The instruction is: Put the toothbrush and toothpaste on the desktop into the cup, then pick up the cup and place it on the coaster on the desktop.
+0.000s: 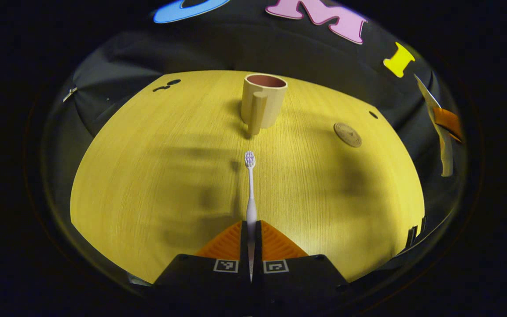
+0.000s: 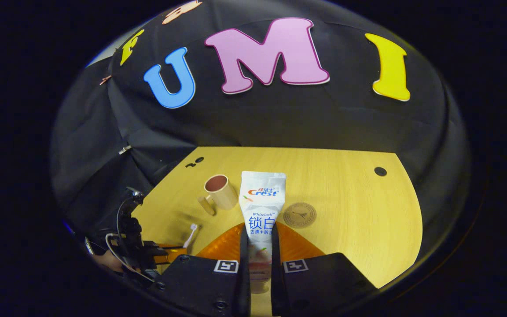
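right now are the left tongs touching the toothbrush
Touching. The left gripper view shows the left tongs closed on the toothbrush handle, both fingers pressing its sides, head pointing toward the cup.

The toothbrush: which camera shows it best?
The left gripper view: the toothbrush runs up the middle, bristles to handle, clamped in that claw. The right gripper view catches just its small head at lower left.

Toothbrush (image 1: 250, 189) handle end hidden between left gripper (image 1: 251, 229) fingers. Toothpaste (image 2: 262, 207) lower tube and cap end partly hidden between right gripper (image 2: 260, 240) fingers. Cup (image 2: 220, 191) contents not discernible. Coaster (image 2: 299, 215) emblem too small to tell.
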A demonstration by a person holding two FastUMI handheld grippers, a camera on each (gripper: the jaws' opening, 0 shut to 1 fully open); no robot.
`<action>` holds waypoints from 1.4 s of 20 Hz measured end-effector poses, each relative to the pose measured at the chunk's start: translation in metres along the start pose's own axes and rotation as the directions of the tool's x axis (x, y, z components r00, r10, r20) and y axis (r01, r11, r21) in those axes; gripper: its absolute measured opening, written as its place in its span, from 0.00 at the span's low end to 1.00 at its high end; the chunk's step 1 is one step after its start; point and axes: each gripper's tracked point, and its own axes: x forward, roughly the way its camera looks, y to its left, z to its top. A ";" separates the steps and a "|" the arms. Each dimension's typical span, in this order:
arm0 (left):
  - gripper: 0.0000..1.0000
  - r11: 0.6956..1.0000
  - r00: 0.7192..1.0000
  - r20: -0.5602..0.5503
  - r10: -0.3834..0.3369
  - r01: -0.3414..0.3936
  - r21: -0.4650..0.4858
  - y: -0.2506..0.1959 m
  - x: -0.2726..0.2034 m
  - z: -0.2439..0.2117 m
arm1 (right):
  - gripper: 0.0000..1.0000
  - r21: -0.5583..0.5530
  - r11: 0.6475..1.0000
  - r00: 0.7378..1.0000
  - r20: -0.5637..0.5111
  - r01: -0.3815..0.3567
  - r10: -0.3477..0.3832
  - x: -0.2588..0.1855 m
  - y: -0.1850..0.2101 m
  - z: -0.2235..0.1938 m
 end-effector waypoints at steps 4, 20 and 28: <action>0.06 0.999 0.997 0.065 -0.033 0.032 0.003 -0.006 -0.022 0.000 | 0.22 -0.015 0.998 0.997 0.061 -0.054 0.055 0.032 0.030 0.037; 0.06 0.995 0.942 0.335 -0.030 0.062 -0.084 0.017 -0.105 0.057 | 0.22 -0.076 0.982 0.945 0.267 -0.173 0.187 0.178 0.122 0.103; 0.06 0.982 0.932 0.363 0.015 0.055 -0.182 0.049 -0.099 0.053 | 0.22 -0.111 0.978 0.929 0.308 -0.179 0.205 0.231 0.138 0.095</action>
